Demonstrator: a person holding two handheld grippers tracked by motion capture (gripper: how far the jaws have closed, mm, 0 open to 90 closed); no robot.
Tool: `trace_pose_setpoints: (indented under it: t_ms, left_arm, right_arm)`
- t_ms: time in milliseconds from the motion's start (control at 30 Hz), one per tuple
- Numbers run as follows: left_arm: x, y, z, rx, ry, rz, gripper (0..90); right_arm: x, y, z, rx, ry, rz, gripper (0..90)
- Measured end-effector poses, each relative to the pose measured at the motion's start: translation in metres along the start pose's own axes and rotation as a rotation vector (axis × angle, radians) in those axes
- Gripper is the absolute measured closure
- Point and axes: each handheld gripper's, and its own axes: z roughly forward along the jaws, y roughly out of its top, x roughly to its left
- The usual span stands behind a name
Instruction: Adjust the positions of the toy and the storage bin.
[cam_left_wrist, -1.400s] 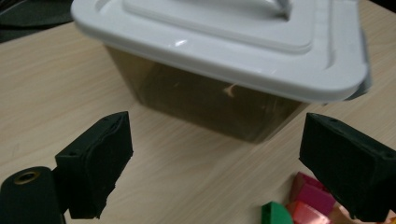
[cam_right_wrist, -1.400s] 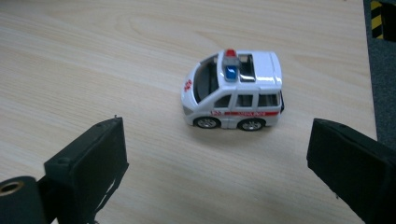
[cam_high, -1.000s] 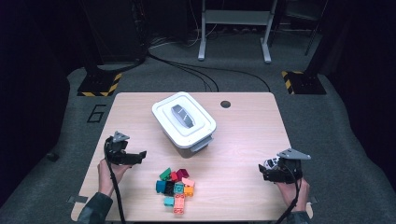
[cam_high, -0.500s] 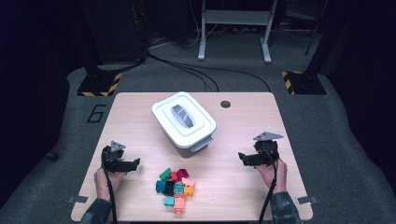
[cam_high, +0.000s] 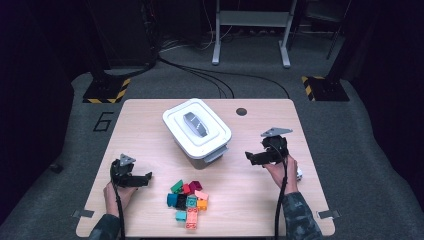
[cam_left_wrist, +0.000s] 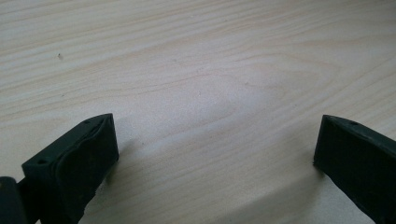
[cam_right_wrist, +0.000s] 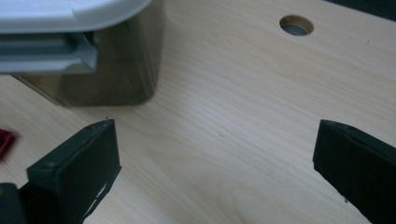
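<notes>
Two open tongs (cam_high: 149, 177) (cam_high: 248, 157) flank the lidded box (cam_high: 197, 131) and bricks (cam_high: 188, 200).

On the wooden table (cam_high: 150, 120) a lidded white storage box (cam_high: 197, 131) stands at centre, with a heap of coloured building bricks (cam_high: 188, 200) in front. The left gripper (cam_high: 145, 179) rests low beside the bricks; the right gripper (cam_high: 251, 157) hovers near the box, jaws apart

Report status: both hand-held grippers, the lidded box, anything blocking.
Left hand-held gripper open, low over bare table. Right hand-held gripper open, empty, near lidded box. Lid on. Brick pile untouched, nothing blocking.
</notes>
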Motion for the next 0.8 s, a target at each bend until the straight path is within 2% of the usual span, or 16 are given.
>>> trace_pose_setpoints:
  t_ms: [333, 467, 533, 667, 733, 800]
  left_arm:
    - [0.0, 0.0, 0.0, -0.004, -0.01, 0.004, 0.0]
    - [-0.001, 0.0, 0.0, 0.003, -0.021, 0.015, 0.0]
    - [-0.001, 0.0, 0.0, 0.0, -0.022, 0.017, 0.0]
    - [-0.001, 0.0, 0.0, 0.0, -0.026, 0.022, 0.0]
    - [-0.001, 0.0, 0.0, 0.0, -0.026, 0.022, 0.0]
    - [-0.001, 0.0, 0.0, 0.0, -0.026, 0.022, 0.0]
  right_arm:
    - [0.014, 0.041, -0.001, -0.049, 0.051, -0.04, 0.0]
    - [0.027, 0.059, 0.007, -0.077, 0.093, -0.045, 0.0]
    - [0.035, 0.069, 0.014, -0.067, 0.111, -0.061, 0.0]
    - [0.053, 0.087, 0.027, -0.074, 0.133, -0.116, 4.2]
    - [0.061, 0.096, 0.031, -0.092, 0.146, -0.139, 11.9]
    - [0.069, 0.103, 0.038, -0.091, 0.157, -0.16, 14.9]
